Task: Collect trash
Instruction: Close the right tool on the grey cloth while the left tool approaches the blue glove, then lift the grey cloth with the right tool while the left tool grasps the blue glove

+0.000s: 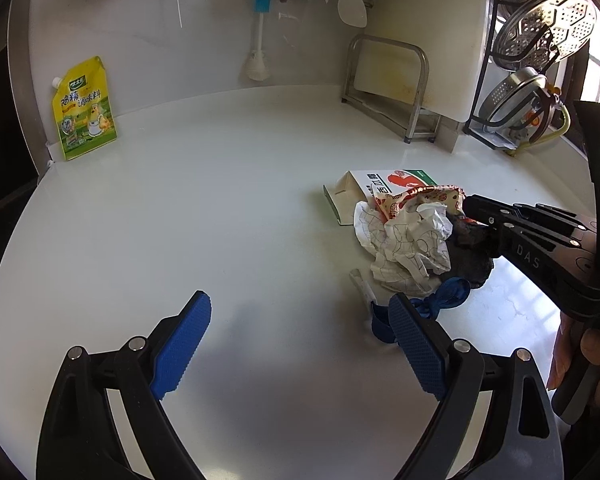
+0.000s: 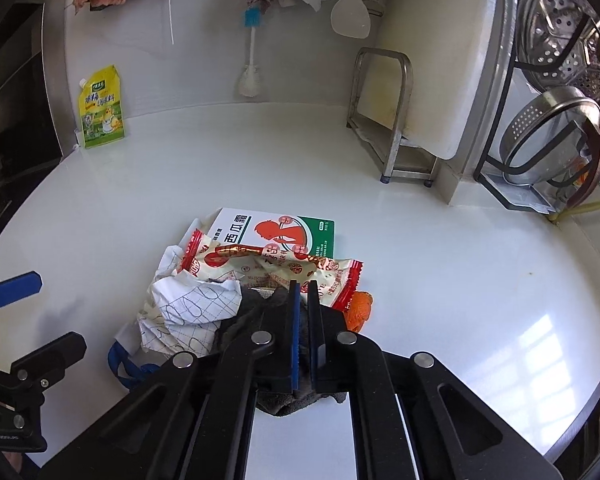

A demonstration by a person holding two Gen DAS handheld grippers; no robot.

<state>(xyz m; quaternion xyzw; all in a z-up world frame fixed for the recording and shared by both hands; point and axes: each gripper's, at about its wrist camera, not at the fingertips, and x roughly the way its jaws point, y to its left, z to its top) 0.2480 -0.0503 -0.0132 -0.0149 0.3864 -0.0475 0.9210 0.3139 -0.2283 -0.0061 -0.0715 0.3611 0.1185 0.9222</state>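
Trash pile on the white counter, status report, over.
Right gripper shut on dark grey rag. Left gripper open, empty. Crumpled white paper, red snack wrapper, white-green carton still piled; nothing blocking.

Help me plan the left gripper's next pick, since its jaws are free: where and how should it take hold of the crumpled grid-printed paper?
Grip the crumpled grid-printed paper at its raised left-hand folds, coming down from the open counter side with the left gripper. That side stands clear; the dark cloth and the right gripper, shut on it, crowd the other. The blue cord lies at its near edge, so probably stay above that.
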